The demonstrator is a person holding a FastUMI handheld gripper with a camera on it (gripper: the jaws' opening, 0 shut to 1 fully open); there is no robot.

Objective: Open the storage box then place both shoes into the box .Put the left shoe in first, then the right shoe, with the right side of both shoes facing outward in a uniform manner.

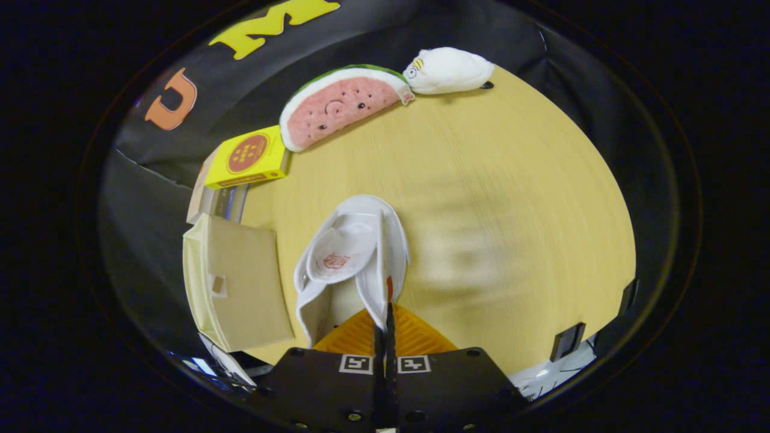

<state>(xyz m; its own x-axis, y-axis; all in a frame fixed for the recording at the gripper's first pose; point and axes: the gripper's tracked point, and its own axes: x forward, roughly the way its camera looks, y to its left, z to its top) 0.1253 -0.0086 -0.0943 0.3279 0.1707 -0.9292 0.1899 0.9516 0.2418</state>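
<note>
A white shoe (355, 252) hangs just ahead of my fingers, above the wooden table (511, 198). Its opening faces me, and the insole carries a red mark. My gripper (385, 316) is shut on the shoe's right side wall near the collar, with the fingers pressed close together. The toe points away from me. The beige storage box (240, 282) stands left of the shoe at the table's edge, with a small tab on its near face. I cannot tell whether its lid is up.
Behind the storage box a yellow carton (246, 159) lies on top of another box. A watermelon-slice plush (343, 105) and a white plush toy (448, 70) lie at the table's far side. Black clamps (568, 341) sit on the right edge.
</note>
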